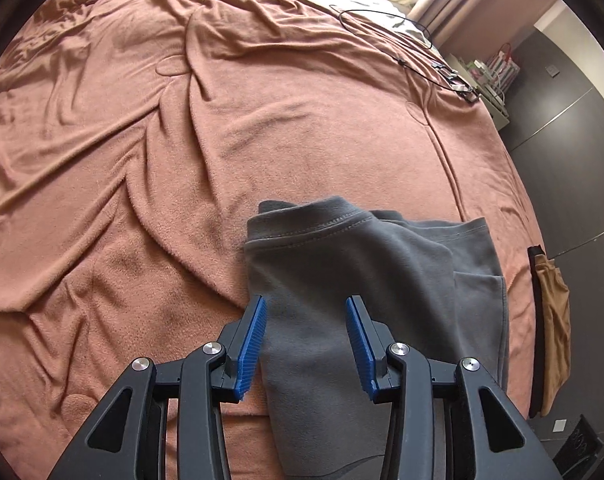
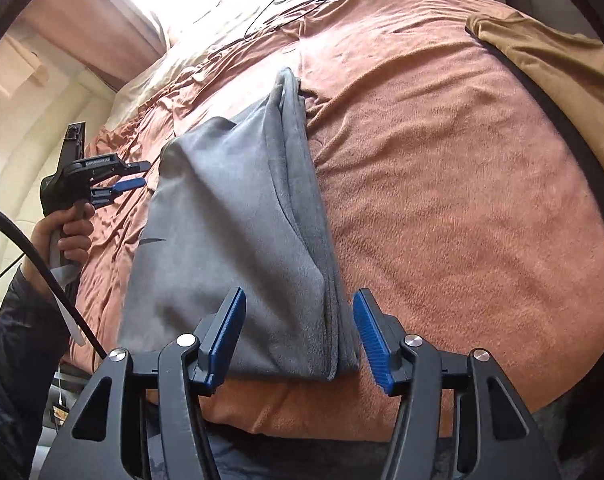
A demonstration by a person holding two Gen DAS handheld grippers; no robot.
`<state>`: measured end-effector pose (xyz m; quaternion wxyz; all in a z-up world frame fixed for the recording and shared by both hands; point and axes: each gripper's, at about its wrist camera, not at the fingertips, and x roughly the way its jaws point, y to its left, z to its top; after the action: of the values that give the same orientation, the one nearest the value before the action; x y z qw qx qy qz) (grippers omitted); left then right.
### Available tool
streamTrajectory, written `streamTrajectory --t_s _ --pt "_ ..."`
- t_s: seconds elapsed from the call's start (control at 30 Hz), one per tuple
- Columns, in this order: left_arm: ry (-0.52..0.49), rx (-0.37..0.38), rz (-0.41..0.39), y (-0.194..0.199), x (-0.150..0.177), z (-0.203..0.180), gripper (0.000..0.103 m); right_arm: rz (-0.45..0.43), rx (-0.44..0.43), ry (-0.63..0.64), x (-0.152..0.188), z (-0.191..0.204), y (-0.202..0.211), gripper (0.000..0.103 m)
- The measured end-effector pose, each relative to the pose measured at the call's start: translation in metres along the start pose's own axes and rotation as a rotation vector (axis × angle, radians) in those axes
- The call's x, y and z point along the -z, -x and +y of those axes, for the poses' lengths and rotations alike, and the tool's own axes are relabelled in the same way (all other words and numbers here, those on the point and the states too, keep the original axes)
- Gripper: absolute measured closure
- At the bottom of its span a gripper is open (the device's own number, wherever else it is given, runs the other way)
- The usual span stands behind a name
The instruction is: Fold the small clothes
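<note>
- Garment [image 2: 237, 240], grey and folded, lies on the rust-coloured blanket [image 2: 462, 200] covering the bed, near its close edge.
- My left gripper [image 1: 306, 340] hovers over one end of it, fingers [image 1: 253, 344] parted, pressing nothing.
- My right gripper [image 2: 299, 336] straddles the folded edge at the other end, fingers [image 2: 372, 344] apart and clear of the cloth.
- A tan cloth [image 2: 562, 68] lies at the bed's side, and a black cable [image 1: 386, 24] loops across the far end.

Left claw [image 1: 306, 308] and right claw [image 2: 299, 304] both gape, angled downward.
</note>
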<state>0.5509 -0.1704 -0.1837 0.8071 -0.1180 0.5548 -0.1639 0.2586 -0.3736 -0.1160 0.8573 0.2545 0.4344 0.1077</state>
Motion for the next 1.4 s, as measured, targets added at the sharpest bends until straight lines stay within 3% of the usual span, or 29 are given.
streamTrajectory --t_s 0.23,0.4,0.67,0.9,1.03,1.1,1.2,1.4 --pt "0.024 -0.013 0.028 -0.025 -0.004 0.013 0.06 -0.004 0.035 0.029 -0.037 0.008 -0.013 0.049" --pt "0.031 -0.002 0.033 -0.039 -0.01 0.019 0.06 -0.009 0.013 0.063 -0.069 0.021 -0.031 0.049" --pt "0.036 0.024 0.022 -0.05 -0.022 0.024 0.061 0.037 -0.008 0.082 -0.115 0.031 -0.081 0.066" --pt "0.025 0.028 0.025 -0.056 -0.026 0.025 0.061 0.075 0.006 0.079 -0.147 0.031 -0.125 0.066" --pt "0.036 0.045 0.027 -0.057 -0.028 0.027 0.061 0.089 0.013 0.067 -0.161 0.033 -0.141 0.072" --pt "0.024 0.04 0.028 -0.058 -0.029 0.026 0.061 0.09 0.023 0.051 -0.168 0.032 -0.148 0.079" --pt "0.019 0.034 0.028 -0.058 -0.029 0.025 0.061 0.083 0.045 0.058 -0.175 0.035 -0.153 0.097" --pt "0.007 0.025 0.022 -0.059 -0.029 0.024 0.061 0.033 0.116 0.087 -0.169 0.039 -0.145 0.101"
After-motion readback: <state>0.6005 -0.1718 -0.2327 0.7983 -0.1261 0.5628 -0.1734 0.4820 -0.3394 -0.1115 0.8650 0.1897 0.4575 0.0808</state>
